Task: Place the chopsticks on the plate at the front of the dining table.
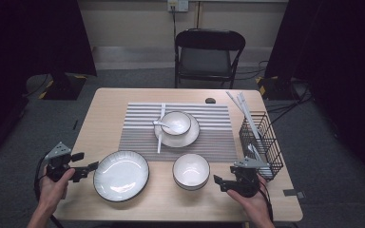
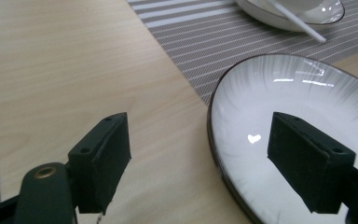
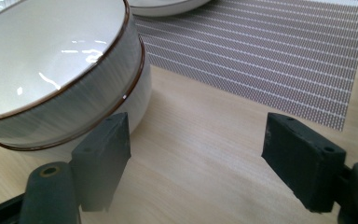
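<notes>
Now both my tools are released: left tool straddling the plate rim, right tool just right of the stacked bowls; a shallow grip could let the plate slip

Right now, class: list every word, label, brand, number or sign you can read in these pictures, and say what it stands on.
None can be read. The plate, the stacked bowls, the striped placemat and the wire basket carry no print. The wall socket is too small to show any marking.

Overhead view; two close tabletop views
</notes>
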Action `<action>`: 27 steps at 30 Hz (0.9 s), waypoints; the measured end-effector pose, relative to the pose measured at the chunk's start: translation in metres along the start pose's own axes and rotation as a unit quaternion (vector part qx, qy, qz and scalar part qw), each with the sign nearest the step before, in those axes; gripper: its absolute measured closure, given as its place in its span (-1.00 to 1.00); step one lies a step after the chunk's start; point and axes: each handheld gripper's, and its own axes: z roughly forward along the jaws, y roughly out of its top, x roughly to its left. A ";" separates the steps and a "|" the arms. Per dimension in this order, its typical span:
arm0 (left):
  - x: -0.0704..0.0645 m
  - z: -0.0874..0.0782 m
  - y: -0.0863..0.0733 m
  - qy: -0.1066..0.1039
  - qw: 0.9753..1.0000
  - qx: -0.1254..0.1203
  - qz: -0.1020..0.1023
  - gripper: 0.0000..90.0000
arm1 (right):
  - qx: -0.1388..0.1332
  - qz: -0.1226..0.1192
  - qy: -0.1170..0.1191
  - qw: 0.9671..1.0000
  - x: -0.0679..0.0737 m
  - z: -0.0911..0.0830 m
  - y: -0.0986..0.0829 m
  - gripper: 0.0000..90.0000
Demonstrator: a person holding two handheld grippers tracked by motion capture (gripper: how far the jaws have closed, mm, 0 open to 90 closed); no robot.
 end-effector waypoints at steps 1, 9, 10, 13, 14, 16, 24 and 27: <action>0.002 -0.001 -0.004 0.001 1.000 0.003 -0.002 -0.53 | 0.002 0.004 -0.001 1.000 -0.001 0.001 -0.002 -0.49; 0.016 -0.004 -0.030 0.011 1.000 0.025 -0.007 -0.49 | 0.018 0.006 -0.016 1.000 -0.003 0.013 -0.008 -0.49; 0.017 -0.003 -0.033 0.016 0.999 0.032 -0.006 -0.48 | 0.021 0.006 -0.018 1.000 -0.004 0.014 -0.008 -0.49; 0.020 -0.002 -0.043 0.021 0.999 0.038 -0.012 -0.48 | 0.036 0.002 -0.023 0.999 -0.004 0.021 -0.011 -0.50; 0.019 0.000 -0.046 0.018 0.999 0.041 -0.014 -0.48 | 0.042 0.004 -0.023 0.999 -0.004 0.023 -0.013 -0.50; 0.016 0.004 -0.051 0.017 0.999 0.047 -0.003 -0.48 | 0.050 0.004 -0.027 0.998 -0.005 0.027 -0.014 -0.50; 0.011 0.006 -0.055 0.028 0.999 0.030 0.003 -0.51 | 0.059 0.006 -0.045 0.997 -0.006 0.034 -0.015 -0.50; 0.006 0.007 -0.055 0.043 0.998 0.035 0.013 -0.52 | 0.052 0.004 -0.053 0.997 -0.007 0.035 -0.016 -0.49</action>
